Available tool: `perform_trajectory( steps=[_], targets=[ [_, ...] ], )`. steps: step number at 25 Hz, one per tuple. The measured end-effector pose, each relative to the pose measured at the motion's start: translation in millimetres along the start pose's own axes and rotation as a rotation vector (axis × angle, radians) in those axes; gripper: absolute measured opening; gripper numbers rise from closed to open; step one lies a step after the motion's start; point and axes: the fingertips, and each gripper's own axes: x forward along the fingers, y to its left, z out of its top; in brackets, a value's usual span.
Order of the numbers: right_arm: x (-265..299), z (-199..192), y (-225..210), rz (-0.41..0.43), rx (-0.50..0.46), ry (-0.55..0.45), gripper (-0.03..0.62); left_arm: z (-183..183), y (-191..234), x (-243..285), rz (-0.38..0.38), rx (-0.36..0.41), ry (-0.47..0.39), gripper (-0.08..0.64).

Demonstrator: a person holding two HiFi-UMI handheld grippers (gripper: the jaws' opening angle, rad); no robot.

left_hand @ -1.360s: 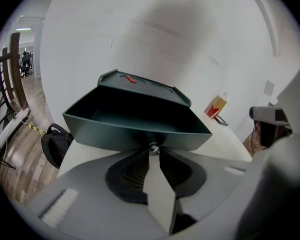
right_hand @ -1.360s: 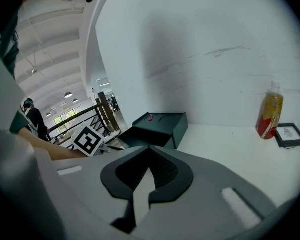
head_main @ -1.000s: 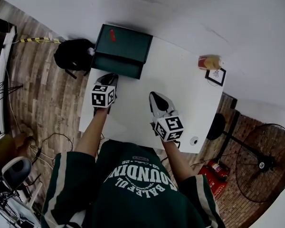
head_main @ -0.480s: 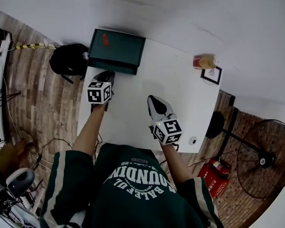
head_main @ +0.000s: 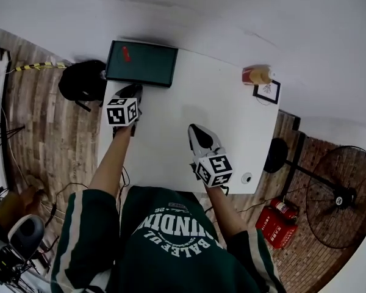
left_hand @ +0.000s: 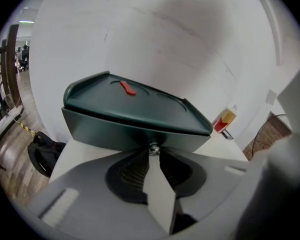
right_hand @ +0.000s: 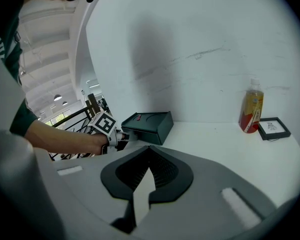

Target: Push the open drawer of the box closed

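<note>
Reaching straight-armed to the green box (head_main: 141, 61) with the left gripper (head_main: 133, 90), tilted down, pinching the small knob (left_hand: 152, 147) on the drawer (left_hand: 115, 130), nearly flush in the box. Holding the right gripper (head_main: 194, 129) well short of the box, elbow bent, jaws together, empty.

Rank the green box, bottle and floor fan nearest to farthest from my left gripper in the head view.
From the left gripper:
1. Green box: at its tips, far left corner of the table.
2. Bottle: table's far right corner.
3. Floor fan: off the table, lower right.
</note>
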Motion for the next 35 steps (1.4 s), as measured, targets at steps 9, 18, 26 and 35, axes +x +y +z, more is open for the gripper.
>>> perform_trajectory(
  steps=[9, 18, 26, 35],
  targets=[
    [-8.4, -1.4, -6.1, -0.012, 0.012, -0.01, 0.002, 4.4, 1.5, 1.8, 0.007, 0.007, -0.004, 0.121],
    [-22.0, 9.8, -2.1, 0.001, -0.036, -0.063, 0.002, -2.9, -9.5, -43.8, 0.035, 0.044, -0.046, 0.121],
    [-40.0, 35.5, 5.5, 0.056, -0.089, -0.146, 0.002, -5.2, -69.1, -118.0, 0.0, 0.093, -0.161, 0.052],
    [-70.2, 73.2, 32.5, 0.104, -0.157, -0.247, 0.0, 10.1, -130.4, -207.9, 0.021, 0.265, -0.312, 0.052]
  ],
)
